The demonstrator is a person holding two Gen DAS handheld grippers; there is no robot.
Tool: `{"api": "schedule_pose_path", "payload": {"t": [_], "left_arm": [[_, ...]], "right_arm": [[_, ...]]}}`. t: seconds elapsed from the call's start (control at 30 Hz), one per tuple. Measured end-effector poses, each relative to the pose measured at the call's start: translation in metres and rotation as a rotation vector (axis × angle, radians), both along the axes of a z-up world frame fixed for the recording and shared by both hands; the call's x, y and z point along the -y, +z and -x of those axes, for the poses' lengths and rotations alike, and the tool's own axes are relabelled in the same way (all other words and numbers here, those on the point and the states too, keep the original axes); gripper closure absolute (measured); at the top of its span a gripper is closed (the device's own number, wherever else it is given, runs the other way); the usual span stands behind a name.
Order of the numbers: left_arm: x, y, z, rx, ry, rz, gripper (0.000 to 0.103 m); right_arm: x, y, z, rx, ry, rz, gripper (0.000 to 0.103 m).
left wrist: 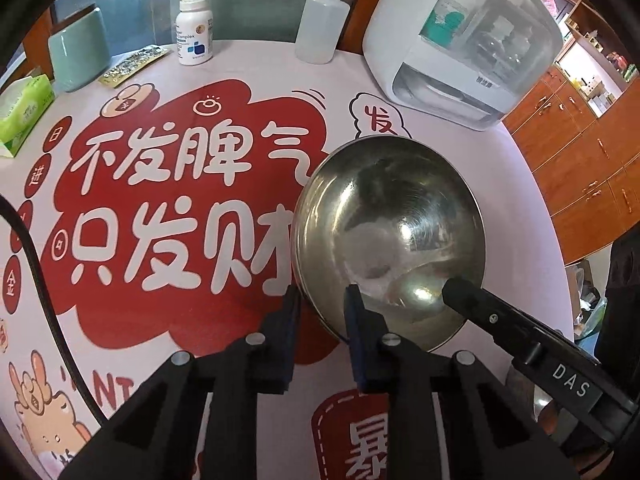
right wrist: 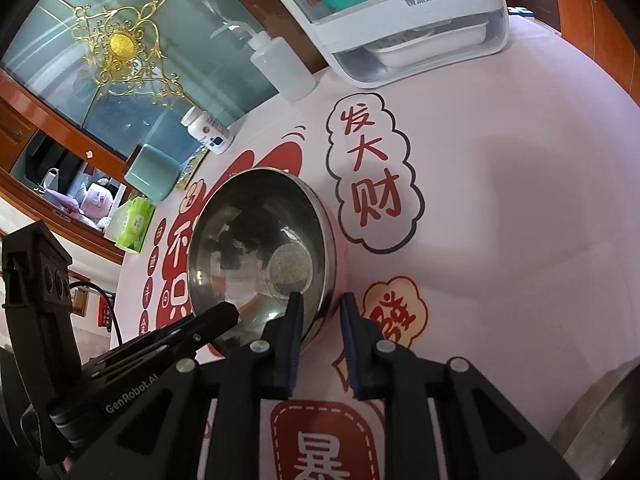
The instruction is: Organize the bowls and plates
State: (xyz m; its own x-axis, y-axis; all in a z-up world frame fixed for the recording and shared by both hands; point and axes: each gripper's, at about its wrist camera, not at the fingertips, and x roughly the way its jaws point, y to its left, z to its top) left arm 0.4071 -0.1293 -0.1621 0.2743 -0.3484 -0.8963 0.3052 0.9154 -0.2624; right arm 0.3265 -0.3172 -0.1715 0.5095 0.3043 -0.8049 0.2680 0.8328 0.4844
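A steel bowl point(left wrist: 390, 236) sits upright on the table with the red-and-pink printed cover point(left wrist: 180, 320). My left gripper point(left wrist: 322, 300) is open, its two fingers straddling the bowl's near-left rim. My right gripper point(right wrist: 322, 304) is open too, straddling the bowl's point(right wrist: 260, 248) near-right rim, one finger inside, one outside. In the left wrist view a finger of the right gripper point(left wrist: 500, 316) reaches into the bowl. In the right wrist view a finger of the left gripper point(right wrist: 188, 336) lies at the bowl's near-left edge. I cannot tell whether any finger touches the rim.
A white countertop dish cabinet point(left wrist: 460, 48) stands at the back right. A squeeze bottle point(left wrist: 322, 24), pill bottle point(left wrist: 195, 32), teal container point(left wrist: 80, 50), foil packet point(left wrist: 134, 66) and tissue pack point(left wrist: 24, 114) line the far edge. Another steel vessel's rim point(right wrist: 600, 420) shows at the lower right.
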Motion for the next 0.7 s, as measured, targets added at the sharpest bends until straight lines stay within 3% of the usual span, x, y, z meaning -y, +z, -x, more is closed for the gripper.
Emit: {"api": "schedule_pose_path", "payload": {"t": [0.7], "left_arm": [[-0.035,0.090,0.100,0.099,0.002,0.008,0.083]], "right_arm": [[-0.027,0.081,0.088,0.130,0.029,-0.034,0.085]]}}
